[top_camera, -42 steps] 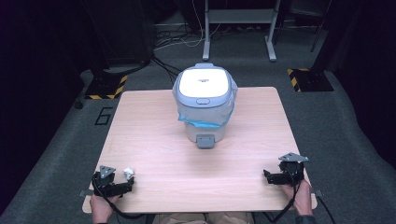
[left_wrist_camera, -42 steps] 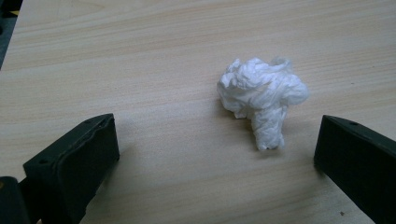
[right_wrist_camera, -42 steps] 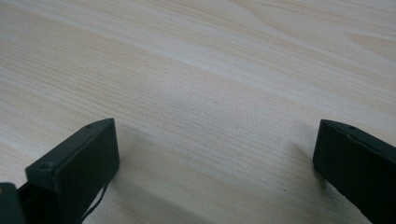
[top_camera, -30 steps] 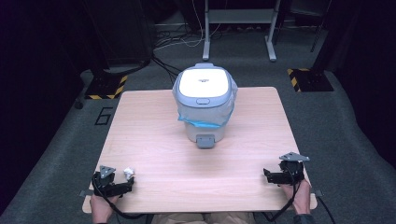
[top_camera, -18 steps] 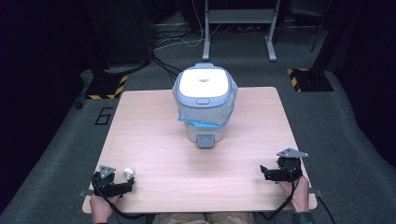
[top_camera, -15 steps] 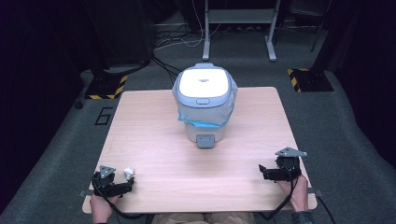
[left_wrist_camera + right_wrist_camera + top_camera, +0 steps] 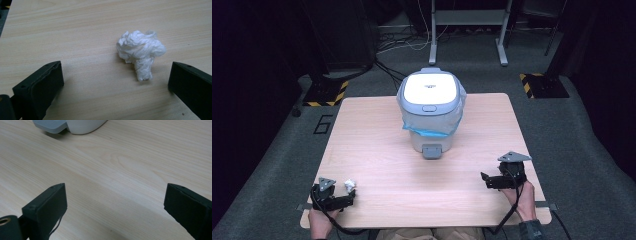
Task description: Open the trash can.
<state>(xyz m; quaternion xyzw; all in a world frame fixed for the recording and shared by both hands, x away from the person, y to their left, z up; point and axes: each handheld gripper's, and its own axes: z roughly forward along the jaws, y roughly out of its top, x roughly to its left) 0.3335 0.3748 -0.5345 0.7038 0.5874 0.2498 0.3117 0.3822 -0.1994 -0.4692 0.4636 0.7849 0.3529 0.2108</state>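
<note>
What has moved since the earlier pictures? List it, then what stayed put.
The right gripper slid a little left and inward along the table, jaws open and empty. The left gripper stayed open near the crumpled tissue, which lies untouched. The bin has not moved.

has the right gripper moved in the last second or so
Yes. In the high view the right gripper has slid left across the table, away from its right edge and toward the bin.

The table (image 7: 377, 150) is overlooked from above its near edge. Its wood is seen close and low in both gripper views, the bin (image 7: 75, 125) foot in the right.
</note>
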